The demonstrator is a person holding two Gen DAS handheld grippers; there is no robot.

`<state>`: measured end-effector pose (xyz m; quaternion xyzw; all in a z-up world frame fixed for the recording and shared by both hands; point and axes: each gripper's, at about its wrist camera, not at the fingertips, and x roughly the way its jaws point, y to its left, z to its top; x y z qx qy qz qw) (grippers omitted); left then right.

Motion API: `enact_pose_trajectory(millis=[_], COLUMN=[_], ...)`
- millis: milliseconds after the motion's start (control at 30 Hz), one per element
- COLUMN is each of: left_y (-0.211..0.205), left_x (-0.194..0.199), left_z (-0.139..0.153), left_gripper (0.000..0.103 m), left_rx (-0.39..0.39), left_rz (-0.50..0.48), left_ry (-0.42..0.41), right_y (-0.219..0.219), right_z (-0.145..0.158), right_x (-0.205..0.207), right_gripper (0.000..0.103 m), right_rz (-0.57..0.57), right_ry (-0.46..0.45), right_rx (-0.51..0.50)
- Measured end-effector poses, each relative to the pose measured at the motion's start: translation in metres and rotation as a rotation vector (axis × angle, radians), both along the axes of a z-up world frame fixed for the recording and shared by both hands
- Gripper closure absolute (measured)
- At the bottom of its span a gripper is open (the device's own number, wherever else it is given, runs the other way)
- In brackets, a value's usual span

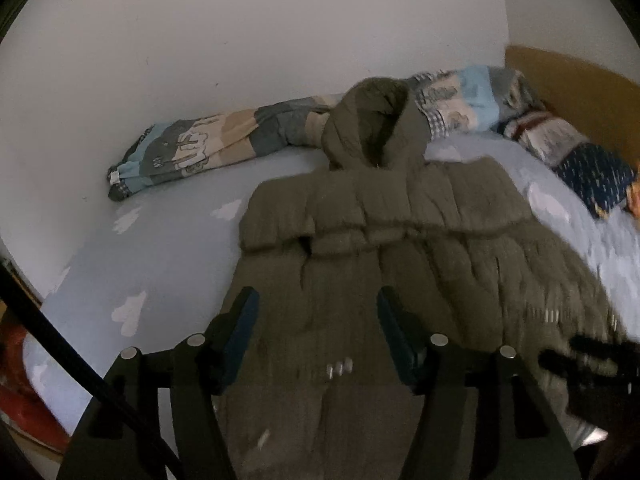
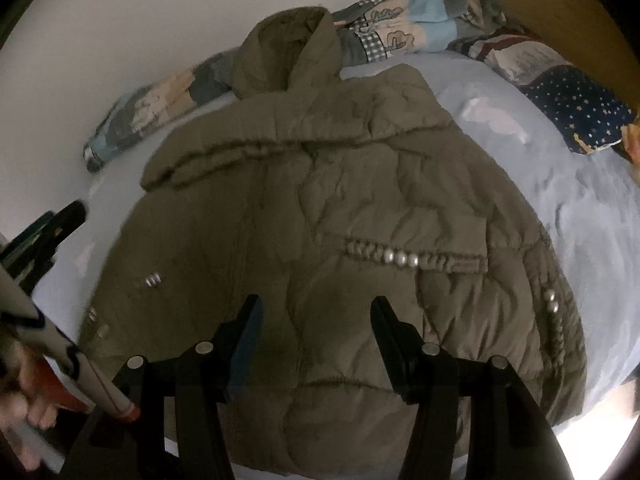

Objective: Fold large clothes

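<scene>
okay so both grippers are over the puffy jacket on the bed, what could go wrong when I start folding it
1. The olive-green quilted hooded jacket looks thick and puffy, so the open right gripper or left gripper may pinch only the top layer, and the fold may spring back.
2. Its hood overlaps the rolled patchwork blanket at the wall; lifting could drag the blanket along.
3. Pearl-like bead trim might snag on a finger.

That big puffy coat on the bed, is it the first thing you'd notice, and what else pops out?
Yes, the olive puffy coat fills the middle of the pale blue bed, spread flat with its hood pointing at the white wall. Behind the hood a rolled patchwork blanket lies along the wall. Both tongs, left and right, hang open over the coat's lower half.
</scene>
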<state>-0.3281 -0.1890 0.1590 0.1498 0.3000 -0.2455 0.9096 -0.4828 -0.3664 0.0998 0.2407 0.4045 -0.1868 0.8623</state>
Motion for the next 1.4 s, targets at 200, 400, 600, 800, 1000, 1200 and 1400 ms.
enact_pose_trajectory(millis=[200,400,600,800,1000,1200,1400], left_y=[-0.053,-0.069,-0.060,-0.058,-0.062,-0.060,-0.059], left_x=[0.081,0.126,0.140,0.147,0.150,0.156,0.161], left_z=[0.008,-0.049,-0.047,-0.043,-0.044,-0.048,-0.056], left_gripper=[0.034,0.034,0.034,0.034,0.034,0.034,0.034], left_rx=[-0.050,0.000,-0.057,-0.065,-0.045,-0.038,-0.010], left_rz=[0.037,0.059,0.073,0.058,0.023,0.030,0.022], left_ry=[0.061,0.214,0.238,0.232,0.206,0.188,0.186], right_y=[-0.045,-0.103,-0.172,-0.232,-0.269,-0.305,-0.329], right_z=[0.056,0.131,0.174,0.169,0.134,0.094,0.061], right_x=[0.016,0.074,0.173,0.285,0.384,0.455,0.498], right_gripper=[0.043,0.043,0.043,0.042,0.041,0.041,0.041], right_rz=[-0.030,-0.045,-0.091,-0.101,-0.118,-0.170,-0.236], right_ry=[-0.069,-0.110,-0.138,-0.106,-0.047,-0.014,0.054], right_rx=[0.028,0.005,0.048,0.065,0.027,-0.020,-0.118])
